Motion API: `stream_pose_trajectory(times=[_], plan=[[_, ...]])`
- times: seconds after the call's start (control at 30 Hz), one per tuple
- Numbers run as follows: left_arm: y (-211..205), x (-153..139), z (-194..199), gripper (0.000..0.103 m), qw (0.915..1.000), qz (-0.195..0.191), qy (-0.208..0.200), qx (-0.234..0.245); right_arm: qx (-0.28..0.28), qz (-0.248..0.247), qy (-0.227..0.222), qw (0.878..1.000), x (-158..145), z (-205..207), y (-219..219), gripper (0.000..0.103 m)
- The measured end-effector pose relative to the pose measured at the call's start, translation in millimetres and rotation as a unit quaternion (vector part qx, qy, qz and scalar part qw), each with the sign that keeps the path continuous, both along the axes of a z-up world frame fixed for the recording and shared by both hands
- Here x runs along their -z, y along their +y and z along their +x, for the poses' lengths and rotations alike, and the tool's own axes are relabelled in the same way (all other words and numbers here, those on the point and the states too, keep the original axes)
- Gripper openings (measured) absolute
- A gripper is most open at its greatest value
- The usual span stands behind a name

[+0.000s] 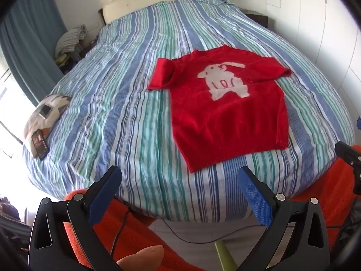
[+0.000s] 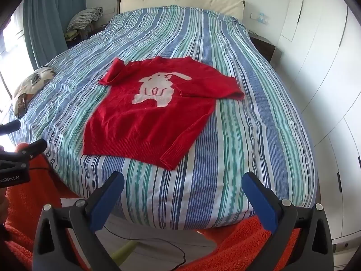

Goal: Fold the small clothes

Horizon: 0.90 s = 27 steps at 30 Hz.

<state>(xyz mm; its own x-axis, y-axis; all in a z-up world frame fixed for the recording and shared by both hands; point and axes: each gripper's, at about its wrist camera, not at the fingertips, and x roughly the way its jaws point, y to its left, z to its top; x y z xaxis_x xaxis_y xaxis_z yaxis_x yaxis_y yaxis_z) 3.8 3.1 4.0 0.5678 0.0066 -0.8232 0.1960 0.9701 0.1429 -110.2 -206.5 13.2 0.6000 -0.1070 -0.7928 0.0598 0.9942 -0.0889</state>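
The folding has not really begun, as I judge it. The red sweater [image 1: 225,113] with a white animal figure on the chest lies spread on the striped bedcover [image 1: 112,113], front side up, and its body is still flat and full size. Only one sleeve, the one on the side of the left claw [image 1: 178,180], seems doubled over near the shoulder; if this is a deliberate fold or only how it fell, I cannot tell. The other sleeve runs down along the side of the body to the hem.

The left claw stands fully open with nothing between its blue pads, and the sweater is ahead of it and a little to its right, well apart from the fingertips. The right claw [image 2: 182,183] is also wide open and empty; the sweater [image 2: 149,113] is ahead of it and slightly to its left, its near hem corner not far beyond the pads. Both claws hover over the foot edge of the bed, pointing downward

What remains is nearly everything: bring in the sleeves, fold the body, make it compact
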Motion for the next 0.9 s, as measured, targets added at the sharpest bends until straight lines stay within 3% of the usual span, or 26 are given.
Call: stream_pose_trajectory(times=[0.17,0.3,0.53,0.77,0.9], plan=[[-5.8,-2.4,-1.3,0.103,0.9997,-0.023,-0.008,0.007,-0.001,-0.002,-0.006,1.0,2.0,4.4,1.7,0.103],[-13.5,-1.5,-6.6,0.103,0.9996,-0.004,-0.026,0.009,-0.002,0.0,-0.003,1.0,-2.9,4.8,-1.5,0.103],[-16.9,2.2,-8.2,0.103,0.9996,-0.008,-0.021,0.018,-0.003,-0.007,-0.01,1.0,0.9,2.4,3.0,0.103],[-17.5,6.9,-9.5,0.103,0.9992,0.027,-0.027,0.011,-0.007,-0.004,-0.004,1.0,2.9,3.0,6.6,0.103],[-13.5,5.4,-9.9,0.103,0.9997,0.004,-0.02,0.012,-0.009,-0.005,-0.006,1.0,2.5,3.8,9.1,0.103]])
